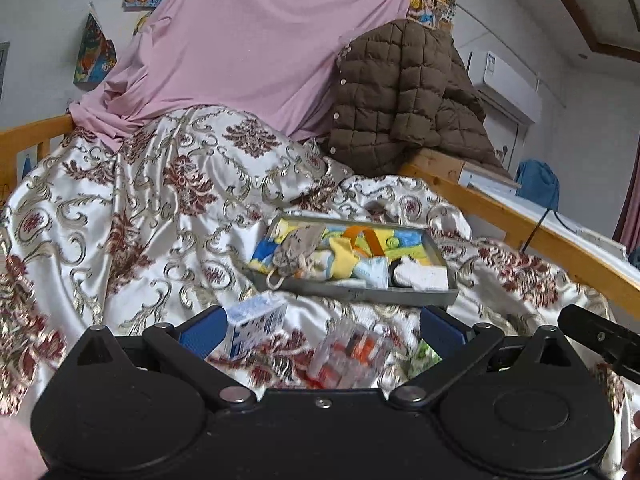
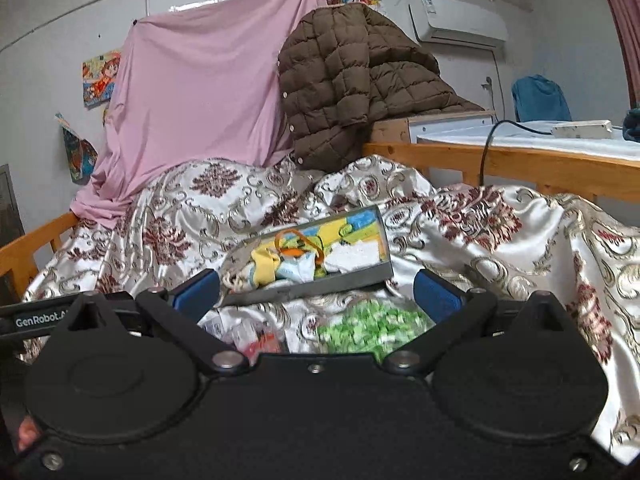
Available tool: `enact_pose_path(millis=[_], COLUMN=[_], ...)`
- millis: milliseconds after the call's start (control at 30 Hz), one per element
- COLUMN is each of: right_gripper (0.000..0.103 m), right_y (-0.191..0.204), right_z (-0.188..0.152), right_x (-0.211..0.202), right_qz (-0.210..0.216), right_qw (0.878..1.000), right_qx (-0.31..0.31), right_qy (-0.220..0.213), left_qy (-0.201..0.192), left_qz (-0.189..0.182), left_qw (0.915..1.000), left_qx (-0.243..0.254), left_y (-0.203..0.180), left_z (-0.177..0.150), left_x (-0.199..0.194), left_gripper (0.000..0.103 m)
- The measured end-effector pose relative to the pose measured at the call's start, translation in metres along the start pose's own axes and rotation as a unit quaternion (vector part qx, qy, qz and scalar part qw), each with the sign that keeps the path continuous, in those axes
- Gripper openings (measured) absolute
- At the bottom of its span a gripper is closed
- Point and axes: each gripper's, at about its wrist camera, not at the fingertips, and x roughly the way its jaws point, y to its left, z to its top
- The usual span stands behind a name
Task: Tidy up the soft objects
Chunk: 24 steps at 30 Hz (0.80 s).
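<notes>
A wooden-railed bed (image 2: 520, 164) fills both views, covered by a shiny white quilt (image 1: 160, 208) patterned in maroon and gold. Behind it a pink sheet (image 1: 248, 40) hangs against the wall beside a brown quilted jacket (image 2: 344, 80), with an air conditioner (image 2: 460, 20) mounted higher up. On the quilt rests a shallow grey tray (image 1: 360, 294) holding small soft items, among them yellow, white and pale blue socks (image 1: 360, 256). Nearer the cameras lie a white and blue box (image 1: 256, 324), a blurred clear packet with orange contents (image 1: 352, 356) and a green and white packet (image 2: 372, 324). The left gripper (image 1: 320, 328) and the right gripper (image 2: 316, 296) both hang above the quilt, spread wide and holding nothing.
</notes>
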Motion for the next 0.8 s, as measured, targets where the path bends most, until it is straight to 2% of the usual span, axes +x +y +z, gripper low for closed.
enact_pose_path(millis=[367, 800], right_gripper=[0.102, 0.102], right_y=[0.003, 0.014], right_z=[-0.024, -0.04], right_x=[-0.012, -0.009], right_qz=[-0.022, -0.04], right_qw=[0.999, 0.996], right_qx=[0.006, -0.026], right_qy=[0.039, 0.071], left_qy=[0.037, 0.049], left_qz=[0.012, 0.031], left_qw=[0.999, 0.9978], left_qx=[0.023, 0.03], left_y=[-0.006, -0.008], left_z=[-0.026, -0.036], left_x=[-0.007, -0.01], left_gripper=[0.102, 0.102])
